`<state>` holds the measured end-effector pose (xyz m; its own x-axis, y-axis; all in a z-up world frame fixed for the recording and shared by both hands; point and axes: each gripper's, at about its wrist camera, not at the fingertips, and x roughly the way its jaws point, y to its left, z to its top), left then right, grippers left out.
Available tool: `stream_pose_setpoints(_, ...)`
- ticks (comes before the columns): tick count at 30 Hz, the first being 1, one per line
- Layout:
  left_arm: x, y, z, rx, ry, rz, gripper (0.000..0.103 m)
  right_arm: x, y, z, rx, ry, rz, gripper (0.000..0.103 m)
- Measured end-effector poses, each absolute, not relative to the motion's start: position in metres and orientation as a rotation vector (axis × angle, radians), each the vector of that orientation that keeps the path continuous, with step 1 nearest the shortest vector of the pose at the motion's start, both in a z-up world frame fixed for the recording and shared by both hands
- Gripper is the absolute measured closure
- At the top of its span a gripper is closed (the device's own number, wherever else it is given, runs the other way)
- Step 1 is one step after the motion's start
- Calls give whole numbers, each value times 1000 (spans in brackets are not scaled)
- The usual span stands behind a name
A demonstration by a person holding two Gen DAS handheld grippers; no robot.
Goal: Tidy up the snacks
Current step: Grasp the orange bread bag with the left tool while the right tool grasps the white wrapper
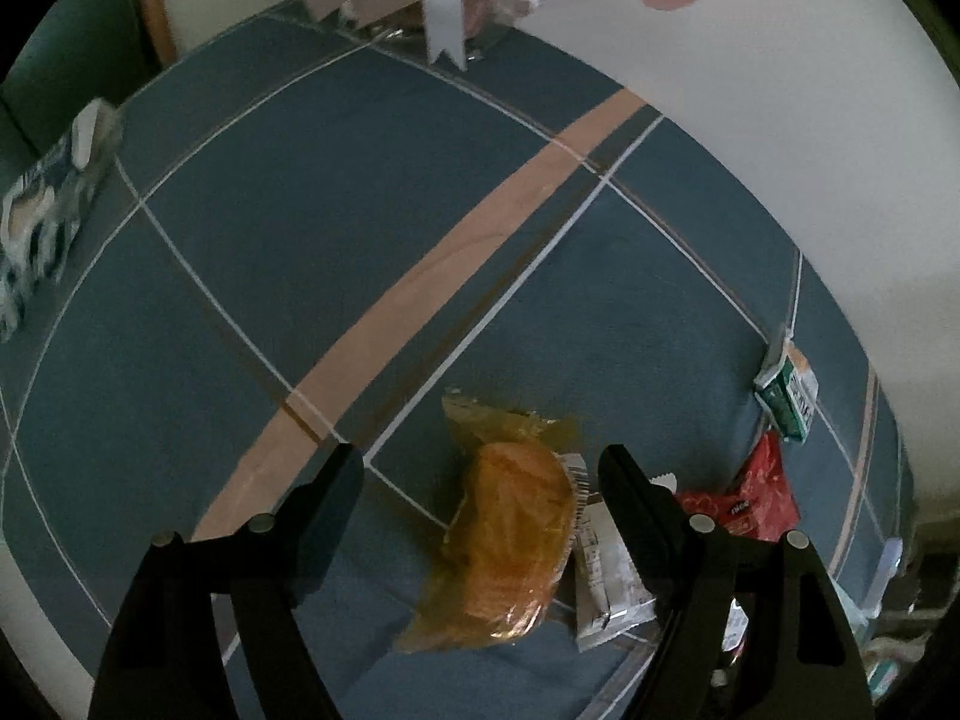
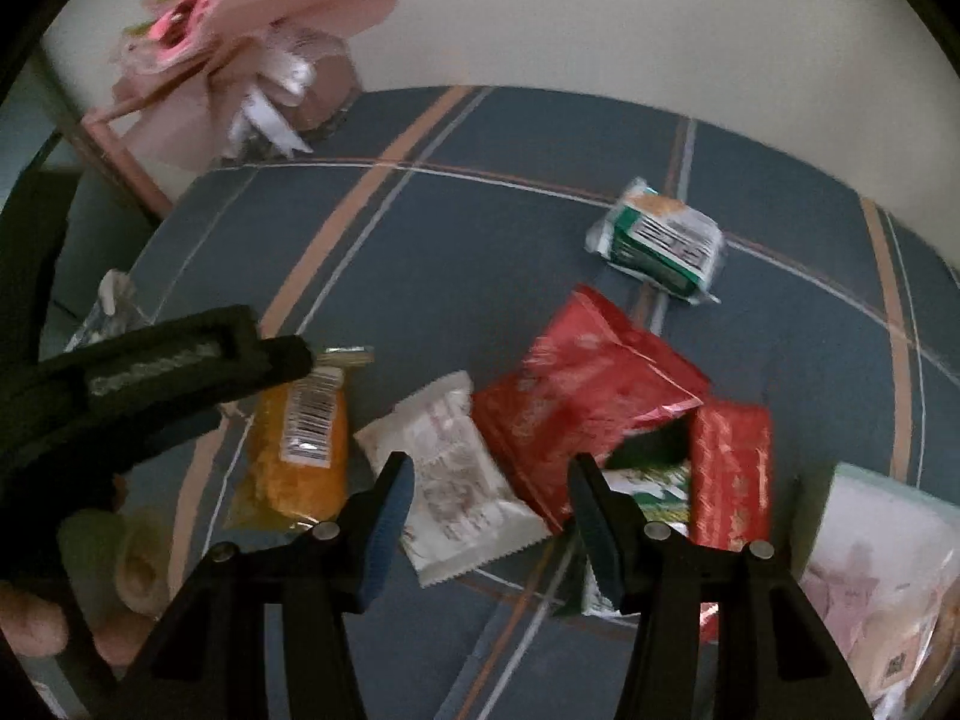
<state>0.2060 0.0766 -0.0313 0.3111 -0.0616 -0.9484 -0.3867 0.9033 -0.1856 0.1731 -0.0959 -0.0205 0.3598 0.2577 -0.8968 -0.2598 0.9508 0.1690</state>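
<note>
Here the left gripper (image 1: pixel 480 468) hangs over the blue checked cloth (image 1: pixel 300 210), jaws apart and holding nothing; the orange pack (image 1: pixel 510 540) lies flat between and below its fingers, not touched by either as far as can be told. Likely reason for the pose: lined up for a pick of that pack, or just clear of it.

The right gripper (image 2: pixel 489 480) points down too, jaws apart and empty. Below its gap lies the white pack (image 2: pixel 456 468), beside the orange one. The left gripper's body shows across the left of the right wrist view.

Outward from there: a red bag (image 2: pixel 588 402) overlaps the white pack's edge; a small red pack (image 2: pixel 729 474) and a green-and-white pack (image 2: pixel 651 489) sit tight together just beyond the right finger. A green pack (image 2: pixel 660 243) lies well apart toward the wall. A pale bag (image 2: pixel 882 570) is at the right edge.

Containers: no box, tray or basket is visible in either view. All snacks rest loose on the cloth. A pink bouquet (image 2: pixel 240 60) stands in the far corner.
</note>
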Motion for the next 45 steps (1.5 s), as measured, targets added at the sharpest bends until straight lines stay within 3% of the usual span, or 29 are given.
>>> stream_pose_setpoints(11, 211, 74, -36, -410, 1260, 185, 22, 172, -72, -47, -107, 1193, 346, 46)
stream_pose_setpoints(24, 215, 66, -44, -402, 1281, 166, 22, 176, -96, -39, -39, 1184, 328, 45)
stream_pose_setpoints(27, 214, 67, -44, -407, 1280, 168, 22, 171, -87, -40, -79, 1188, 337, 35)
stream_pose_setpoints(42, 215, 64, -49, -403, 1295, 160, 22, 175, -107, -48, -16, 1191, 224, 35)
stream_pose_setpoints(45, 216, 59, -53, -393, 1303, 144, 29, 174, -103, -50, -43, 1190, 218, 35)
